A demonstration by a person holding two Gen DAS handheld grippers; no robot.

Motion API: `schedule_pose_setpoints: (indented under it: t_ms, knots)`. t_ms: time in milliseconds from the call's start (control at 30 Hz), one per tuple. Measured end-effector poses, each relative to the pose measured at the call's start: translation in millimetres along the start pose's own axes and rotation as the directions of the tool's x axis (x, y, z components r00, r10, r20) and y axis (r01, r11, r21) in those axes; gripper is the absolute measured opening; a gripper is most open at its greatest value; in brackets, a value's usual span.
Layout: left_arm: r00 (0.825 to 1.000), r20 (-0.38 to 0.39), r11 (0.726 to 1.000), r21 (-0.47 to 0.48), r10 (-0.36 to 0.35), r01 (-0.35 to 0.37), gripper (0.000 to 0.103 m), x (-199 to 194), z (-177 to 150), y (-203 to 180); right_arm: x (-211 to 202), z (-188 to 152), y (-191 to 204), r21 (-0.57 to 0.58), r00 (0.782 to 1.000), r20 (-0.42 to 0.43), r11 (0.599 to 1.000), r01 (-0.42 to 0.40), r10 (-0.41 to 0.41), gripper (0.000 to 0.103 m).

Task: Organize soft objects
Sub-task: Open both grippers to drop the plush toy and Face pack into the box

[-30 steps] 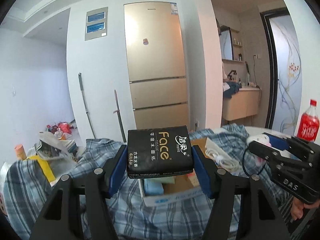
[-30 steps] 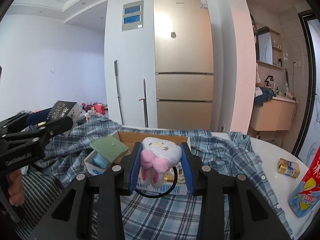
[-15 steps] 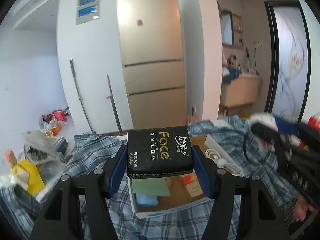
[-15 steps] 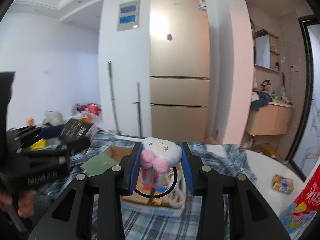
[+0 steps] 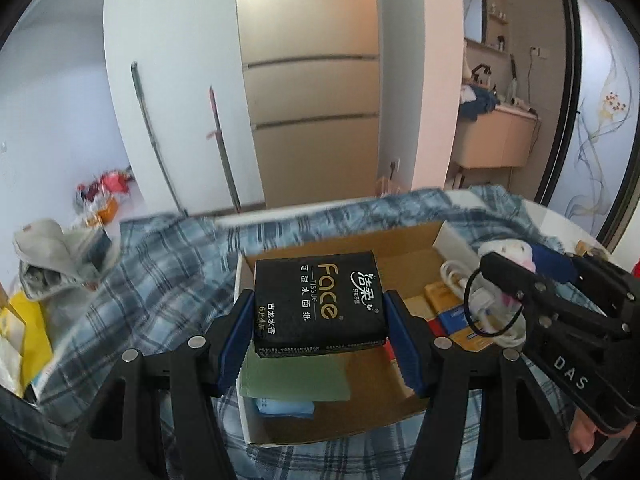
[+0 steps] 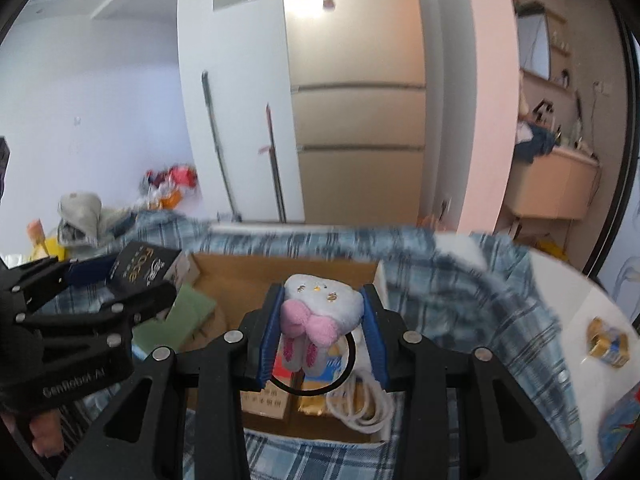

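My left gripper (image 5: 320,336) is shut on a black "Face" tissue pack (image 5: 318,302) and holds it above the left half of an open cardboard box (image 5: 400,240). Under it lie a green cloth (image 5: 296,378) and a blue pack (image 5: 284,408). My right gripper (image 6: 322,332) is shut on a small white plush with a pink bow (image 6: 320,306) and a black loop, over the right half of the box (image 6: 280,264). From the left wrist view the right gripper (image 5: 516,280) shows at the right, and the left gripper (image 6: 116,280) shows at the left of the right wrist view.
The box sits on a blue plaid cloth (image 5: 160,280) over a white round table (image 6: 600,320). Inside are a white cable (image 6: 360,404) and small cartons (image 6: 268,400). A small gold pack (image 6: 606,342) lies on the table at right. Bags (image 5: 60,256) clutter the left.
Both grippers have moved forward and tipped down over the box, each keeping its hold; the box now fills more of both views.
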State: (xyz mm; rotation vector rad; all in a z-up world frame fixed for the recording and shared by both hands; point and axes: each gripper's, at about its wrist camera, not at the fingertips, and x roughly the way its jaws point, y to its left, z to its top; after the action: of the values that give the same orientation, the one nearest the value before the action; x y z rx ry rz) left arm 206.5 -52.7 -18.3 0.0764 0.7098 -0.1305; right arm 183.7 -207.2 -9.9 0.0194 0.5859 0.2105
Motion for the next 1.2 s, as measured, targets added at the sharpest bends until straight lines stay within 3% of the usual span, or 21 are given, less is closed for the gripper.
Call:
schedule_pose_setpoints:
  t_ms: [433, 567, 700, 767, 1033, 1200]
  knots:
    - [0.997, -0.079, 1.000, -0.002, 0.017, -0.018, 0.066, 26, -15, 11, 29, -15, 0, -0.007, 0.993, -0.116, 1.000, 0.009, -0.010, 0.038]
    - [0.997, -0.070, 0.999, -0.011, 0.029, -0.030, 0.090, 28, -14, 12, 34, -16, -1, -0.006, 0.991, -0.132, 1.000, 0.019, -0.020, 0.042]
    - [0.997, -0.060, 0.999, -0.018, 0.038, -0.039, 0.091, 27, -15, 14, 34, -15, -6, 0.016, 0.991, -0.133, 1.000, 0.023, -0.020, 0.055]
    - [0.998, -0.053, 0.999, -0.022, 0.040, -0.041, 0.091, 25, -15, 14, 31, -15, -8, 0.023, 0.993, -0.119, 0.999, 0.028, -0.025, 0.055]
    - [0.995, 0.077, 0.998, -0.003, 0.057, -0.057, 0.091, -6, -9, 10, 18, -9, -11, 0.024, 0.997, -0.072, 0.999, 0.040, -0.038, 0.056]
    - [0.979, 0.201, 1.000, -0.016, 0.019, -0.016, 0.091, -45, -2, 8, -4, 4, -10, 0.018, 0.999, 0.002, 0.999, 0.049, -0.049, 0.056]
